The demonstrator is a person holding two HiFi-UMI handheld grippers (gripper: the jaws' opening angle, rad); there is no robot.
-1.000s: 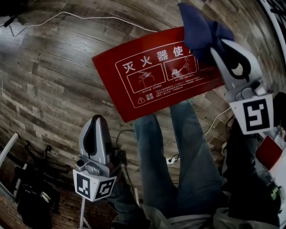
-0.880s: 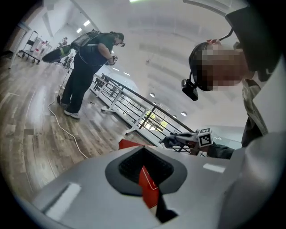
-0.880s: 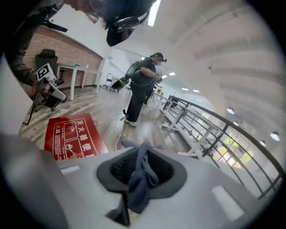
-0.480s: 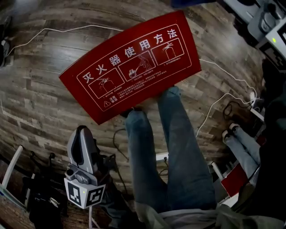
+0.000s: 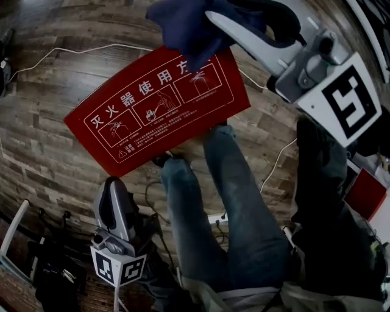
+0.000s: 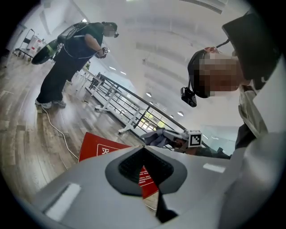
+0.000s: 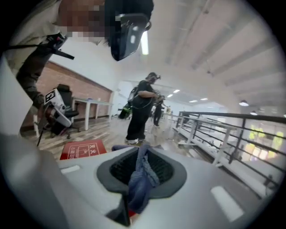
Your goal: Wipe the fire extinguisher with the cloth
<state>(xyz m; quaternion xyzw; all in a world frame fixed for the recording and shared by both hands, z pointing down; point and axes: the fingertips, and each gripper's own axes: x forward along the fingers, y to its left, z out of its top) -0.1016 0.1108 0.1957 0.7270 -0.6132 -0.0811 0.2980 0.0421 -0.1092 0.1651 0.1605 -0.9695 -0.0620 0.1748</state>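
Observation:
My right gripper (image 5: 222, 15) is raised at the top right of the head view, shut on a dark blue cloth (image 5: 186, 27) that bunches past its fingertips. In the right gripper view the cloth (image 7: 142, 179) hangs pinched between the pads, and the jaws have just been closing a little on it. My left gripper (image 5: 116, 186) is low at the left beside the person's jeans, its jaws together with nothing in them. In the left gripper view, the fingertips (image 6: 143, 146) meet. No fire extinguisher shows in any view.
A red instruction sign (image 5: 152, 103) lies on the wooden floor in front of the person's legs (image 5: 237, 201). A white cable (image 5: 61, 52) runs across the floor. Black stands (image 5: 42, 268) sit at the lower left. A metal railing (image 7: 232, 129) and another person (image 7: 140, 107) stand ahead.
The right gripper with the cloth left the top right edge of the head view, then came back larger and closer. The sign shifted left in view. The left gripper stayed low at the left.

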